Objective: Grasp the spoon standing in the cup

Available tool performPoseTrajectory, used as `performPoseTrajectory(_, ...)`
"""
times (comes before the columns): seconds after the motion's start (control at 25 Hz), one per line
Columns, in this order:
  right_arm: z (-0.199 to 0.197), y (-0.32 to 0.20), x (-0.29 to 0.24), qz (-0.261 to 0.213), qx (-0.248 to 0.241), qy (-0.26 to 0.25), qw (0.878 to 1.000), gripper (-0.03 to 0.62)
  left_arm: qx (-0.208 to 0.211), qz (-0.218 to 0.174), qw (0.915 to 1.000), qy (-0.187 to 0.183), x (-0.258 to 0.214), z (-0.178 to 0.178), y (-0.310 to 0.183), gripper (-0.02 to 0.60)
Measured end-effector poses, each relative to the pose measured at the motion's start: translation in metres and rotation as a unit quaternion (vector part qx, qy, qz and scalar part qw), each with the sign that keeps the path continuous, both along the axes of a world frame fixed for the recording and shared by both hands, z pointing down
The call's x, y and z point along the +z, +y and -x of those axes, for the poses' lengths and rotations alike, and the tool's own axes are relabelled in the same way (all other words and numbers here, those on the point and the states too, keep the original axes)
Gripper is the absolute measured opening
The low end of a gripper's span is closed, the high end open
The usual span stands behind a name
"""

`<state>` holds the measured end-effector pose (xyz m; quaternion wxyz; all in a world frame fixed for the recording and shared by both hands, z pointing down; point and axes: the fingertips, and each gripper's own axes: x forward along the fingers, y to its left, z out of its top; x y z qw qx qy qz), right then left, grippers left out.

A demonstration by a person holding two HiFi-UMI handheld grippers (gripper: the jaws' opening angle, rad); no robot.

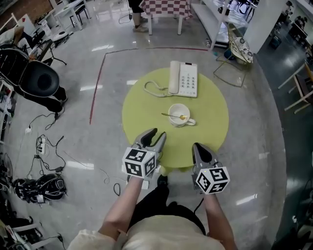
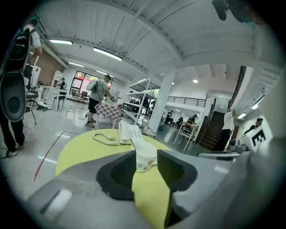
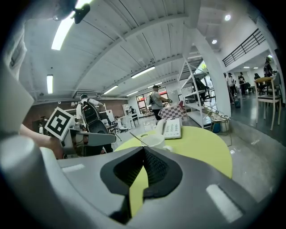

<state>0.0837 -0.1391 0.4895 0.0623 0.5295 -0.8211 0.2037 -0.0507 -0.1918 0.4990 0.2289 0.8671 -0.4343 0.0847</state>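
A white cup [image 1: 182, 110] stands at the middle of the round yellow-green table [image 1: 146, 110], and a spoon [image 1: 171, 115] leans in it with its handle pointing left. My left gripper [image 1: 157, 133] hovers over the table's near edge, short of the cup, its jaws open and empty. In the left gripper view the cup [image 2: 145, 161] shows in the gap between the pads of the left gripper [image 2: 146, 154], still apart from them. My right gripper [image 1: 197, 146] is shut and empty at the near right edge. In the right gripper view the cup [image 3: 152, 141] and the spoon's handle [image 3: 136, 137] lie beyond the shut right gripper [image 3: 144, 150].
A white telephone [image 1: 184, 78] with a coiled cord [image 1: 155, 91] lies at the table's far side. A black office chair [image 1: 41, 80] and floor cables [image 1: 46, 146] are at the left. A red tape line [image 1: 98, 83] marks the floor. A checkered table [image 1: 166, 7] stands far back.
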Motion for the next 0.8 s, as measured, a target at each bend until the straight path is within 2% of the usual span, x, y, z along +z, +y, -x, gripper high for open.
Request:
performPoseTrajectory(0.32,-0.002,-0.017,0.0,0.001,0.019,0.005,1.0,0.002,0.014,0.018,0.9997,0.001,0.014,-0.007,-0.023,0.175)
performPoseTrajectory(0.8,-0.007,-0.038,0.006,0.01,0.032,-0.005,0.999,0.002,-0.014,0.042,0.999,-0.011,0.027,-0.018,-0.057,0.175)
